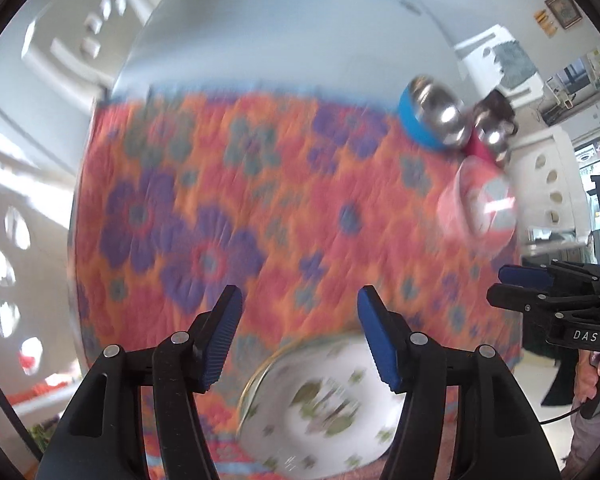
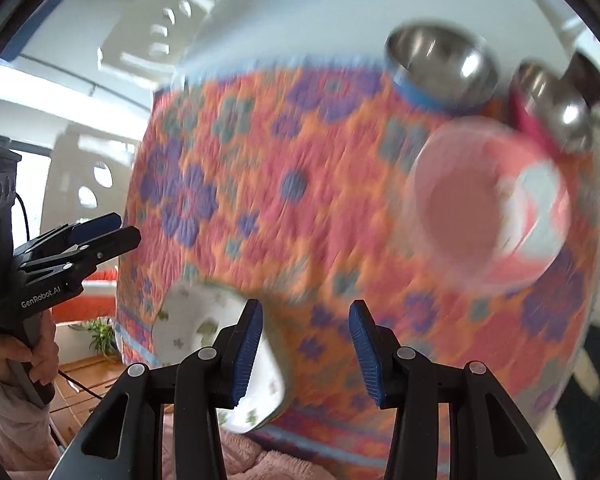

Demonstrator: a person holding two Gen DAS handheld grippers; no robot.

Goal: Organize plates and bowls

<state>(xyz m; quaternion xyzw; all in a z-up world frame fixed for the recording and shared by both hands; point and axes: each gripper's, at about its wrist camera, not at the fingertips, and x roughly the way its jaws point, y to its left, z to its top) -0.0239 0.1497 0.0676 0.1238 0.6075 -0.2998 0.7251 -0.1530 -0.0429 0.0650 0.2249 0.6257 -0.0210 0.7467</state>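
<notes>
Floral quilt (image 1: pixel 228 184): one floral plate (image 1: pixel 324 404), one pink bowl (image 2: pixel 488 204), two steel bowls (image 2: pixel 440 64); both grippers' fingers released, empty

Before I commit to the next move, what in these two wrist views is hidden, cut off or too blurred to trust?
- White floral dish: motion-blurred in both views; the bottom edge crops it in the left wrist view, the right gripper covers part in the other.
- Pink bowl: smeared; whether one piece or nested is unclear.
- Steel bowls: far side blurred; count uncertain.
- Left gripper: open, nothing between pads.
</notes>
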